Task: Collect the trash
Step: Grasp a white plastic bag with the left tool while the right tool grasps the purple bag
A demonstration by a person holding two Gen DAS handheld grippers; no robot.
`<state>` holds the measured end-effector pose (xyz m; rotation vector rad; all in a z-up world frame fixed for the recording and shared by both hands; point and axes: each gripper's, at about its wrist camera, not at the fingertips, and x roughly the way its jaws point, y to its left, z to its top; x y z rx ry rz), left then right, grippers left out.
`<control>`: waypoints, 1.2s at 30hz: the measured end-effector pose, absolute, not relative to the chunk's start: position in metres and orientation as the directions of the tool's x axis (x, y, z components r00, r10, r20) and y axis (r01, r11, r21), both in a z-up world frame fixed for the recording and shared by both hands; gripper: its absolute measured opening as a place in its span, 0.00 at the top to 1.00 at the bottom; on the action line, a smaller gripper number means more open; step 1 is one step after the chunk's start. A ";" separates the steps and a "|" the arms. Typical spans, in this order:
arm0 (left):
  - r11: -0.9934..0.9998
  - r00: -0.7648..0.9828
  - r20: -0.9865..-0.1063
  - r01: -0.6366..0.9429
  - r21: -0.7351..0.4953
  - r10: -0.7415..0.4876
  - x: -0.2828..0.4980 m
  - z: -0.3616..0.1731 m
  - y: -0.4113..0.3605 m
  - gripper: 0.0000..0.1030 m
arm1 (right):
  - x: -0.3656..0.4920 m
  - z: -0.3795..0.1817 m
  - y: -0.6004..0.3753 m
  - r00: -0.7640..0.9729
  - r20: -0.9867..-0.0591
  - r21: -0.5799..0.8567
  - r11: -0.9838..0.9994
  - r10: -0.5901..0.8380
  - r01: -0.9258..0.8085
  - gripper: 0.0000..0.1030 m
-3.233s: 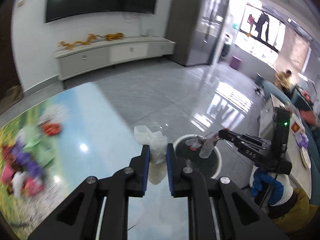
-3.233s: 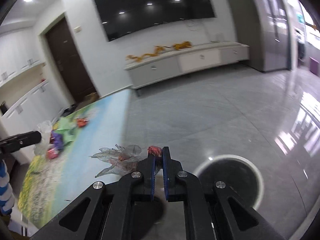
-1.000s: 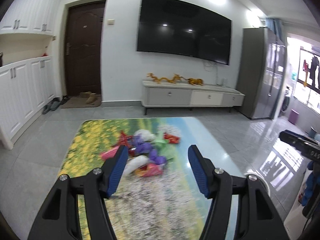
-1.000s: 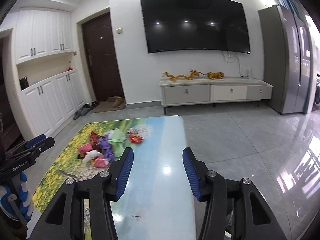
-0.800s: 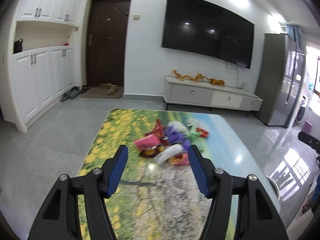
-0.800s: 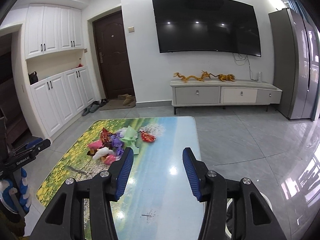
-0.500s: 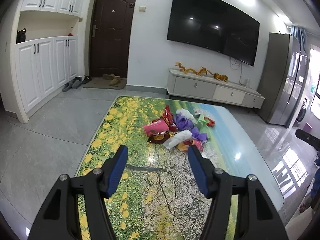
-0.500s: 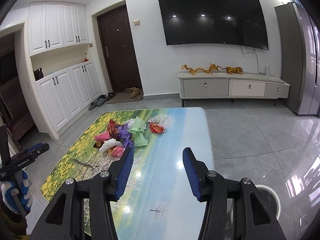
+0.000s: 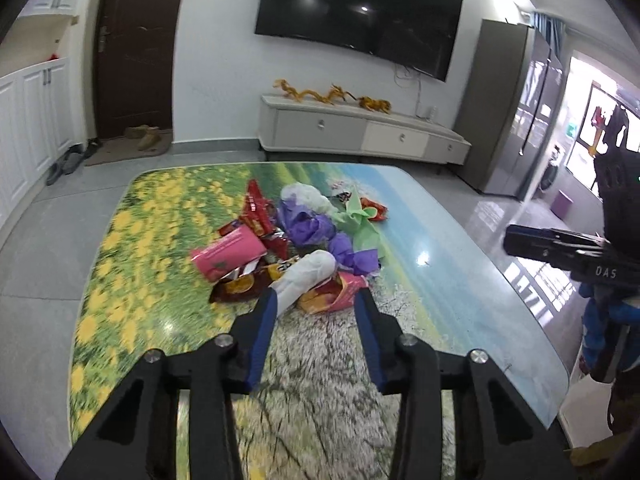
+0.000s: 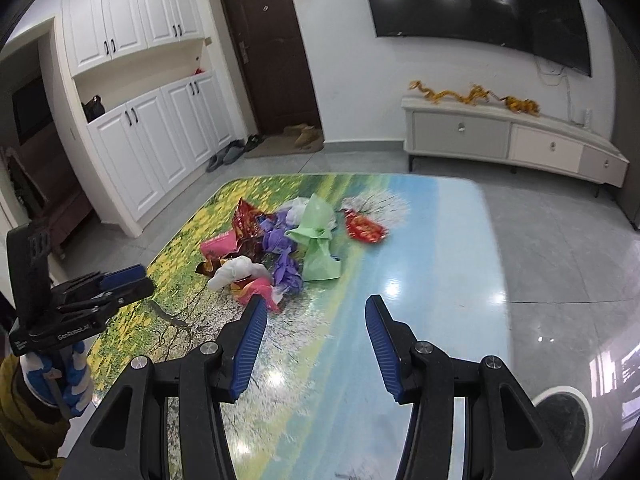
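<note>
A heap of trash point(image 9: 296, 248) lies on the table point(image 9: 460, 280) with the flower-field print: a pink pouch point(image 9: 228, 254), a white crumpled wad point(image 9: 308, 276), purple paper point(image 9: 312, 228), green paper point(image 10: 316, 236) and red wrappers. My left gripper point(image 9: 317, 300) hovers at the heap's near edge. Its jaws are closing, with an orange-pink wrapper point(image 9: 332, 296) lying past the tips and the pads off it. My right gripper point(image 10: 316, 304) stands open over bare table, right of the heap, with nothing between its fingers. A red wrapper point(image 10: 364, 228) lies slightly apart.
A round white-rimmed bin point(image 10: 564, 412) stands on the floor past the table's right edge. A low TV console point(image 9: 360, 136) lines the far wall, white cabinets point(image 10: 152, 140) the left. A person's blue-and-white gloved hand point(image 10: 52, 376) holds the left gripper.
Both grippers, earlier shut on trash near the bin, are empty now and have dropped forward toward the heap. The left jaws have narrowed; the right jaws kept their width.
</note>
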<state>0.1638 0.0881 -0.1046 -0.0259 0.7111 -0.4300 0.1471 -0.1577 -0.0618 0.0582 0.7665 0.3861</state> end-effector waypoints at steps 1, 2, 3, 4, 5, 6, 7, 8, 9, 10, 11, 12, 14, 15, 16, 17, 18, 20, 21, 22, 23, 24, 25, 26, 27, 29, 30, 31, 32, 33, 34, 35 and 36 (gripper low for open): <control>0.903 0.657 -0.634 0.392 -0.176 -0.409 0.175 -0.109 0.084 0.67 | 0.158 -0.069 -0.154 0.636 -0.676 0.198 0.923 0.373 -0.330 0.53; 0.896 0.643 -0.639 0.405 -0.184 -0.422 0.183 -0.113 0.080 0.68 | 0.166 -0.074 -0.151 0.622 -0.685 0.204 0.919 0.379 -0.337 0.53; 0.887 0.627 -0.646 0.422 -0.188 -0.435 0.193 -0.117 0.075 0.68 | 0.176 -0.081 -0.148 0.605 -0.695 0.211 0.915 0.389 -0.345 0.53; 0.882 0.619 -0.650 0.433 -0.186 -0.441 0.199 -0.120 0.072 0.68 | 0.183 -0.086 -0.146 0.593 -0.701 0.218 0.910 0.396 -0.352 0.53; 0.875 0.610 -0.654 0.447 -0.183 -0.448 0.205 -0.122 0.068 0.68 | 0.194 -0.093 -0.143 0.574 -0.709 0.229 0.904 0.409 -0.362 0.53; 0.870 0.602 -0.657 0.459 -0.180 -0.454 0.211 -0.125 0.063 0.68 | 0.202 -0.098 -0.141 0.561 -0.714 0.236 0.899 0.419 -0.370 0.53; 0.865 0.596 -0.660 0.469 -0.177 -0.458 0.216 -0.128 0.060 0.68 | 0.208 -0.102 -0.138 0.551 -0.717 0.242 0.894 0.426 -0.377 0.53; 0.863 0.592 -0.663 0.476 -0.171 -0.458 0.221 -0.131 0.056 0.68 | 0.217 -0.107 -0.135 0.537 -0.721 0.249 0.887 0.438 -0.389 0.53; 0.863 0.591 -0.667 0.479 -0.163 -0.454 0.226 -0.133 0.054 0.68 | 0.222 -0.110 -0.132 0.528 -0.722 0.256 0.881 0.447 -0.397 0.53; 0.862 0.589 -0.670 0.483 -0.157 -0.452 0.231 -0.136 0.052 0.68 | 0.227 -0.113 -0.129 0.519 -0.723 0.260 0.876 0.456 -0.407 0.53; 0.862 0.588 -0.674 0.485 -0.149 -0.447 0.236 -0.138 0.050 0.68 | 0.232 -0.116 -0.125 0.510 -0.725 0.261 0.870 0.463 -0.418 0.53; 0.862 0.587 -0.677 0.486 -0.144 -0.444 0.239 -0.140 0.049 0.68 | 0.237 -0.120 -0.120 0.500 -0.728 0.261 0.863 0.470 -0.432 0.53; 0.863 0.580 -0.685 0.485 -0.146 -0.441 0.245 -0.147 0.050 0.68 | 0.247 -0.129 -0.111 0.478 -0.732 0.268 0.851 0.485 -0.452 0.53; 0.862 0.571 -0.691 0.483 -0.154 -0.443 0.248 -0.151 0.051 0.68 | 0.249 -0.132 -0.109 0.471 -0.734 0.270 0.847 0.489 -0.458 0.53; 0.860 0.565 -0.694 0.484 -0.160 -0.447 0.248 -0.153 0.052 0.68 | 0.252 -0.135 -0.105 0.462 -0.737 0.271 0.842 0.493 -0.466 0.53; 0.858 0.559 -0.697 0.486 -0.164 -0.450 0.248 -0.156 0.051 0.68 | 0.255 -0.139 -0.102 0.454 -0.740 0.273 0.838 0.496 -0.472 0.54; 0.856 0.554 -0.699 0.490 -0.165 -0.452 0.247 -0.158 0.051 0.68 | 0.258 -0.143 -0.100 0.446 -0.742 0.276 0.835 0.500 -0.477 0.56; 0.854 0.548 -0.704 0.494 -0.164 -0.452 0.247 -0.162 0.049 0.72 | 0.262 -0.152 -0.097 0.423 -0.754 0.281 0.829 0.503 -0.484 0.60; 0.853 0.547 -0.704 0.494 -0.167 -0.454 0.246 -0.163 0.049 0.72 | 0.263 -0.155 -0.096 0.414 -0.759 0.283 0.828 0.502 -0.484 0.63; 0.853 0.546 -0.703 0.493 -0.170 -0.456 0.245 -0.163 0.050 0.73 | 0.263 -0.159 -0.097 0.404 -0.764 0.290 0.827 0.504 -0.482 0.68; 0.854 0.547 -0.702 0.492 -0.172 -0.456 0.243 -0.162 0.050 0.74 | 0.263 -0.161 -0.099 0.401 -0.762 0.299 0.826 0.508 -0.478 0.68; 0.855 0.550 -0.699 0.487 -0.175 -0.457 0.242 -0.161 0.051 0.75 | 0.262 -0.162 -0.100 0.402 -0.759 0.305 0.825 0.512 -0.475 0.69; 0.857 0.554 -0.695 0.482 -0.183 -0.459 0.242 -0.160 0.053 0.76 | 0.261 -0.161 -0.103 0.405 -0.752 0.314 0.824 0.519 -0.472 0.69; 0.859 0.557 -0.689 0.474 -0.195 -0.464 0.241 -0.158 0.055 0.76 | 0.260 -0.160 -0.105 0.410 -0.752 0.311 0.827 0.516 -0.469 0.69; 0.860 0.561 -0.682 0.463 -0.212 -0.470 0.240 -0.155 0.058 0.76 | 0.259 -0.158 -0.107 0.418 -0.751 0.307 0.830 0.512 -0.465 0.69; 0.859 0.567 -0.662 0.446 -0.252 -0.489 0.236 -0.147 0.065 0.76 | 0.257 -0.152 -0.109 0.428 -0.744 0.309 0.831 0.514 -0.462 0.69; 0.858 0.573 -0.653 0.440 -0.266 -0.496 0.233 -0.143 0.069 0.76 | 0.253 -0.149 -0.110 0.432 -0.740 0.309 0.830 0.516 -0.464 0.69; 0.858 0.582 -0.642 0.434 -0.274 -0.499 0.230 -0.136 0.072 0.76 | 0.249 -0.144 -0.111 0.438 -0.735 0.306 0.829 0.518 -0.468 0.69; 0.860 0.591 -0.634 0.429 -0.278 -0.500 0.225 -0.131 0.074 0.76 | 0.243 -0.140 -0.114 0.445 -0.729 0.302 0.827 0.520 -0.474 0.69; 0.861 0.600 -0.626 0.426 -0.278 -0.498 0.220 -0.126 0.077 0.76 | 0.239 -0.135 -0.114 0.452 -0.724 0.298 0.827 0.521 -0.476 0.69; 0.864 0.610 -0.620 0.422 -0.273 -0.494 0.214 -0.120 0.079 0.76 | 0.234 -0.128 -0.114 0.461 -0.717 0.295 0.827 0.523 -0.479 0.69; 0.868 0.619 -0.616 0.419 -0.267 -0.488 0.209 -0.115 0.081 0.76 | 0.228 -0.123 -0.114 0.469 -0.711 0.293 0.827 0.524 -0.480 0.69; 0.872 0.627 -0.613 0.414 -0.262 -0.482 0.203 -0.110 0.083 0.76 | 0.224 -0.119 -0.115 0.476 -0.706 0.291 0.827 0.525 -0.480 0.69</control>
